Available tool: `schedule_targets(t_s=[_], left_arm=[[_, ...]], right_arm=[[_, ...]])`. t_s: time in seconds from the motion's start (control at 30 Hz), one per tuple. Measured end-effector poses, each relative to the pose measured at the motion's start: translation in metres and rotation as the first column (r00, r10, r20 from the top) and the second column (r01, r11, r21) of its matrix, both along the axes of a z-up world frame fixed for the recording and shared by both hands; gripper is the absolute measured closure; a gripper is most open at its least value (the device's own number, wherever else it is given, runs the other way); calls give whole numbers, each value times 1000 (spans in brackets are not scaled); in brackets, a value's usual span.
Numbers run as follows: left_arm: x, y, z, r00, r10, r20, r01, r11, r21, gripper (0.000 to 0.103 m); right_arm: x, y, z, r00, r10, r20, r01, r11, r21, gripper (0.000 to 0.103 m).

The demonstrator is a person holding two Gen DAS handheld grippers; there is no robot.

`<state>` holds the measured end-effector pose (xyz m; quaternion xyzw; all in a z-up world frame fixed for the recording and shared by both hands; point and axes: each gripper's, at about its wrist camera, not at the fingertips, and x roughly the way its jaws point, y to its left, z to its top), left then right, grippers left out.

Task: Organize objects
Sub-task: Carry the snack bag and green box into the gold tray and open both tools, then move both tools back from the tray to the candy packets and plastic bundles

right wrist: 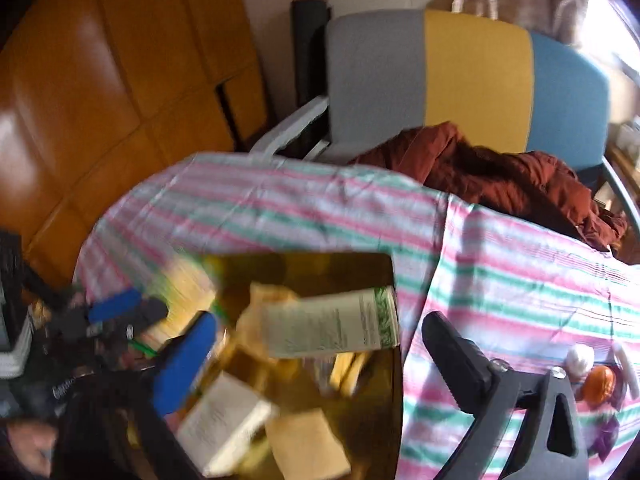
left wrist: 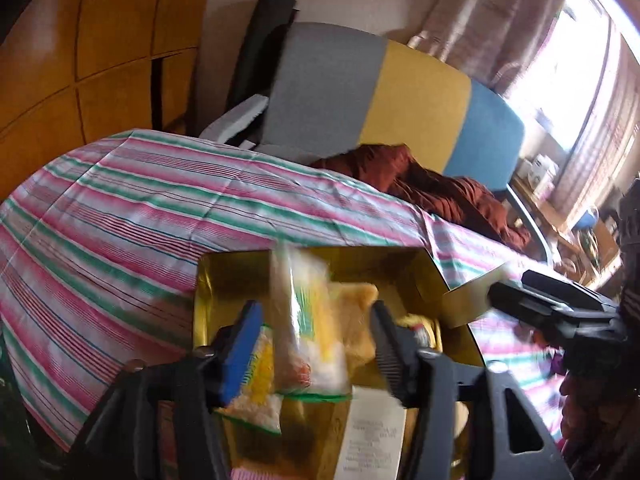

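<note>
An open gold box (left wrist: pixel 224 280) (right wrist: pixel 320 264) sits on the striped tablecloth and holds several packets and a white printed carton (right wrist: pixel 332 328). My left gripper (left wrist: pixel 316 308) (right wrist: pixel 136 308) hovers over the box's left side with its fingers spread. A blurred clear and yellow snack packet (left wrist: pixel 304 320) (right wrist: pixel 188 288) hangs between them, apart from both pads. My right gripper (right wrist: pixel 320 320) is wide open above the box with nothing in it. In the left wrist view the right gripper (left wrist: pixel 508 296) is at the box's raised gold flap (left wrist: pixel 468 296).
The striped tablecloth (left wrist: pixel 120 208) covers the table. Behind it stands a chair (right wrist: pixel 476 76) with a grey, yellow and blue back and a rust-red garment (right wrist: pixel 500 176) on it. A wooden cabinet (right wrist: pixel 100 80) is at left. An orange object (right wrist: pixel 598 384) and a white object (right wrist: pixel 580 358) lie at right.
</note>
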<state>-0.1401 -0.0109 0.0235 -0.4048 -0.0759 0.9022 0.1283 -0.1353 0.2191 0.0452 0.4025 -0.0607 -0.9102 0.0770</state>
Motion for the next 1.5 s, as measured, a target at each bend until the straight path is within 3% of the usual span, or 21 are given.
schedule_targets(t_s=[0.03,0.2,0.5,0.93,1.5], left_arm=[[-1,-2,0,1000,7,-5,-7,1000,2,33],[6,-4,-9,1000,11,10,-11,1000,7,33],[55,6,-15,1000,24,-13,-24,1000,-20,33],[104,18,-7,995,8,-96,-16,996,-85,33],[130,40,-9,994,-53,-100,39,989,-141,30]], right_arm=[[-2,2,2,1000,-11,-5,11,1000,-1,0],[5,8,-12,999,-31,33,31,999,-15,0],[49,7,-43,998,-44,54,40,996,75,0],[105,-7,-28,998,-56,-39,60,991,116,0],[135,1,-30,996,-81,-35,84,991,104,0]])
